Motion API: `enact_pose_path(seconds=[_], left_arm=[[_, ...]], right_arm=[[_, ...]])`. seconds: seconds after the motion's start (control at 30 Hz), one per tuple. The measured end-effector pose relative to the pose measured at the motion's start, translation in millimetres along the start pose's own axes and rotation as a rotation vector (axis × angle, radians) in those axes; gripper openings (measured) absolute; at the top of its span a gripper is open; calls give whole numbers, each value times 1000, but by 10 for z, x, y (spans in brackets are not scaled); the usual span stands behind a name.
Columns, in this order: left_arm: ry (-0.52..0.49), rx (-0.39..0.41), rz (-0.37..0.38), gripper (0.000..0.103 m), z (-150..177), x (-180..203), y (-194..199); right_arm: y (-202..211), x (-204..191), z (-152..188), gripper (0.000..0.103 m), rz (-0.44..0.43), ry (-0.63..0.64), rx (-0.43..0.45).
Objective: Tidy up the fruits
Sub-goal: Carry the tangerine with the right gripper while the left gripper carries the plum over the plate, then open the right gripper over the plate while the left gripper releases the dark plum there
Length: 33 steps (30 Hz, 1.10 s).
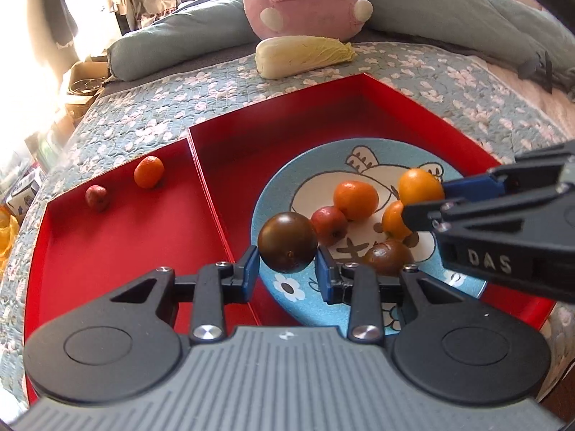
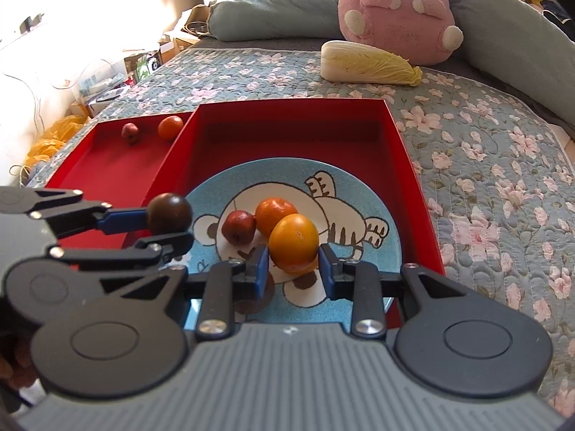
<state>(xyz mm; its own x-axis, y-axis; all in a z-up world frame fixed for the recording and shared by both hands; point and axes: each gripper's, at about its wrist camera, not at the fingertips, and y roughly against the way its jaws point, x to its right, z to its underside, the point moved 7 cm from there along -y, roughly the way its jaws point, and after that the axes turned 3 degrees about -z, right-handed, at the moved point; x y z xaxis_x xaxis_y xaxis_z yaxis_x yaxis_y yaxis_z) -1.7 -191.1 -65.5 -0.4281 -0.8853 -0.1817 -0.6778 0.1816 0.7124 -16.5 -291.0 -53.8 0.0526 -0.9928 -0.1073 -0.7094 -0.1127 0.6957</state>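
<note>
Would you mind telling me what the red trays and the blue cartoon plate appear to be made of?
The red trays look like thin matte cardboard, perhaps a gift box and its lid: sharp folded corners, flat walls, no shine. The plate looks like glazed ceramic with a speckled blue rim and a printed cartoon, though melamine cannot be ruled out.

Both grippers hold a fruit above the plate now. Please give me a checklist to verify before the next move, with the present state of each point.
1. Left gripper shut on the dark fruit: ok.
2. Right gripper shut on the yellow-orange fruit: ok.
3. Both fruits lifted off the blue plate: cannot tell.
4. Free floor in the left red tray: ok.
5. Small red fruit and orange fruit lie at its far wall, out of the way: ok.
</note>
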Motion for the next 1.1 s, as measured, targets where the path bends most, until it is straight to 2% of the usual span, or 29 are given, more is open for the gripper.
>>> enact_pose_path(seconds=[0.27,0.47,0.5,0.57,0.6,0.77,0.9,1.1], left_arm=[[-55,10,-44,39,22,56,7],[-62,-6,-33,39,47,69,-10],[-64,-9,-32,40,51,72,-9],[-62,-9,-30,40,50,70,0],[-56,-6,-29,40,49,62,14],[-33,5,-14,46,63,57,112],[19,29,0,46,59,6,260],[160,61,-48,46,30,-336,534]], right_arm=[[-159,0,-43,34,11,5,-11],[-224,6,-78,35,27,-7,-13],[-228,10,-83,38,25,-13,-15],[-226,16,-88,57,18,-22,-17],[-215,14,-91,60,19,-25,-12],[-150,6,-86,62,12,-31,-3],[-53,-20,-84,62,0,-45,11],[137,-54,-113,62,-13,-61,50]])
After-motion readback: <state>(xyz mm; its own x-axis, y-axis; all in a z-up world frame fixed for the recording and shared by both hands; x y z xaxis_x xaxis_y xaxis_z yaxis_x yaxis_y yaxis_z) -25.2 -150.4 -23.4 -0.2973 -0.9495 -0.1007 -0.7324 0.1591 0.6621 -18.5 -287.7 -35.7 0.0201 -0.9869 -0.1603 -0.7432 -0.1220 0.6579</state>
